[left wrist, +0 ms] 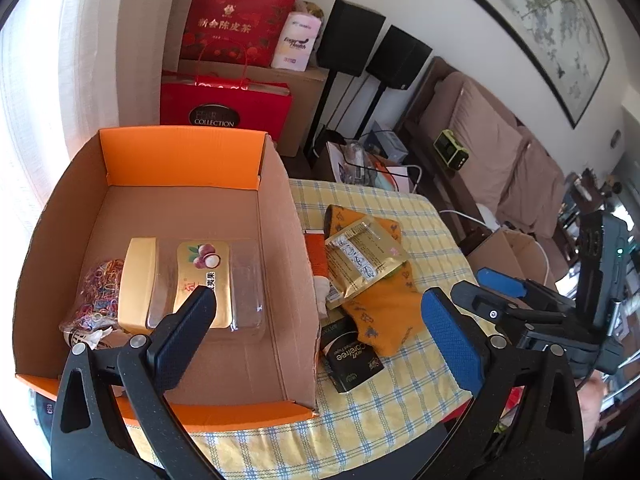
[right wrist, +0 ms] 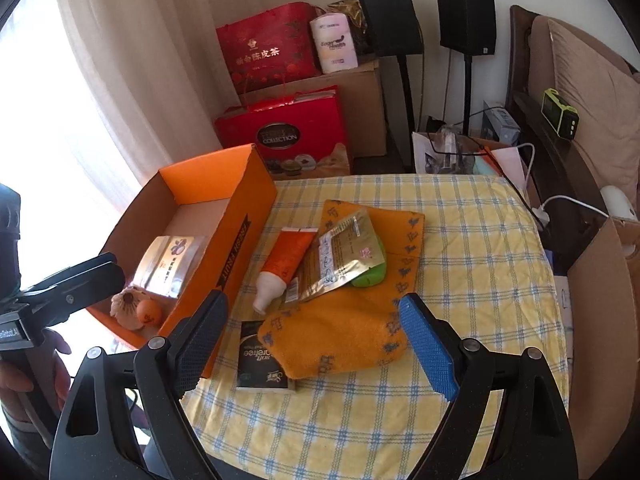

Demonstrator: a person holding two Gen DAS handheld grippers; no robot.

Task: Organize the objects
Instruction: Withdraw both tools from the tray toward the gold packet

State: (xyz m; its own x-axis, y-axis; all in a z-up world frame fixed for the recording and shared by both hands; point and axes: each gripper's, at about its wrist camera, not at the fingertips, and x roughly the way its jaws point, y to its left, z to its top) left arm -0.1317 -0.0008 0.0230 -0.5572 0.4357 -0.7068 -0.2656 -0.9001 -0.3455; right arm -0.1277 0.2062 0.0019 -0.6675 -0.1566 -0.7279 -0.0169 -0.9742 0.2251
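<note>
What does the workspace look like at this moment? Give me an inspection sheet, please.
Surface: table under a yellow checked cloth.
Job's things: orange cardboard box at the table's left holds a gold tin, a bag of rubber bands, a shuttlecock and an orange ball. Still on the cloth: orange towel, orange tube, gold pouch, green object under the pouch, black packet.
Clutter: nothing seen on the table.
Grippers: left claw open and empty above the box's right wall; right claw open and empty, over the towel.
Cables: white cable beyond the table's right edge.
Surroundings: red gift bags, speakers, sofa, curtain.
</note>
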